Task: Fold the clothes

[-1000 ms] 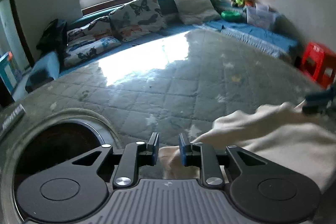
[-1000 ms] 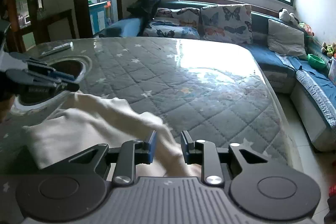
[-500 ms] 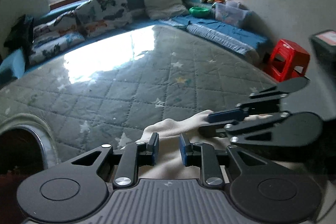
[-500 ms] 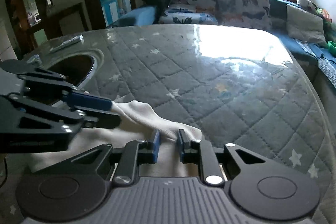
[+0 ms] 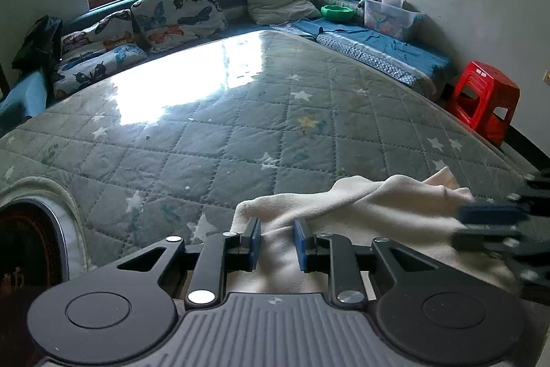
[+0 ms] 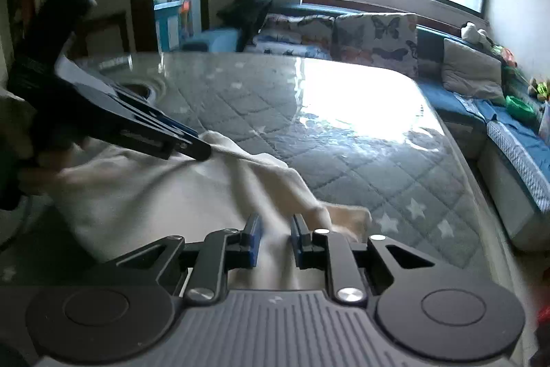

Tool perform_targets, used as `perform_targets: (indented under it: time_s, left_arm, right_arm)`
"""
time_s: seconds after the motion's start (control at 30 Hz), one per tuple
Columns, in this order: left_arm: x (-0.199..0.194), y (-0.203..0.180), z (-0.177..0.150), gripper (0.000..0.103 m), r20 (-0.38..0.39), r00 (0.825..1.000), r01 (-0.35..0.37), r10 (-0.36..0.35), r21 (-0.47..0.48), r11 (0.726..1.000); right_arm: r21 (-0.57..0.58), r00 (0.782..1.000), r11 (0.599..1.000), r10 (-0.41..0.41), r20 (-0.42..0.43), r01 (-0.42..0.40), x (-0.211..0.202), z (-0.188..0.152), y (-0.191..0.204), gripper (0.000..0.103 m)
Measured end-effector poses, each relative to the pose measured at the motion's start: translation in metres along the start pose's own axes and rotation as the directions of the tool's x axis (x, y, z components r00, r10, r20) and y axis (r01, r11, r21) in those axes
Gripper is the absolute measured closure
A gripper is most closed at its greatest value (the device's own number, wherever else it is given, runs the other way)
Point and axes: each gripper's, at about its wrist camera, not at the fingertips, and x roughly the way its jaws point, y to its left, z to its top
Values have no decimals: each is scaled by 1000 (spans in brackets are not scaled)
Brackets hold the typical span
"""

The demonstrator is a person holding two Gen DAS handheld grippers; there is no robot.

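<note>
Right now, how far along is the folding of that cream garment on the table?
Early. The cream garment lies rumpled on the quilted table cover, one edge bunched over, no neat fold yet. The left gripper and right gripper both have cloth between their fingers. Flattening and the folds remain.

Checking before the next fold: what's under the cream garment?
The cream garment lies on the quilted star-print mattress, visible all round it. Whatever is directly beneath stays covered. Both grippers, left and right, have cloth between their fingers.
</note>
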Motion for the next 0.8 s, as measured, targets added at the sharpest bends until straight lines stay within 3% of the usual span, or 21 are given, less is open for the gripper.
perform_targets:
  time_s: [0.2,0.47,0.63,0.7,0.8]
  left_arm:
    - [1,-1,1,77,-3,1000,-5,5,-2,1000]
    - [1,-3,1,76,-3,1000,-14,14,-3,1000]
    - [2,-3,1,76,-4,1000,-16,16,-5,1000]
    - [2,-3,1,76,-3,1000,-17,17,-2,1000]
    - [2,-3,0,74,-1,1000,-19,19,-3,1000]
  right_arm:
    - [61,1000,998,13,0,-13,-19,-20,-1,85]
    - [250,999,968,-44,28,36,-18,-18,-51,85]
    - [216,995,974,-86,44,75,-14,-17,-46,85]
    - [202,993,975,-103,51,90,-13,-16,-45,97]
    - [182,990,977,-127,61,114,-10,-15,-42,98]
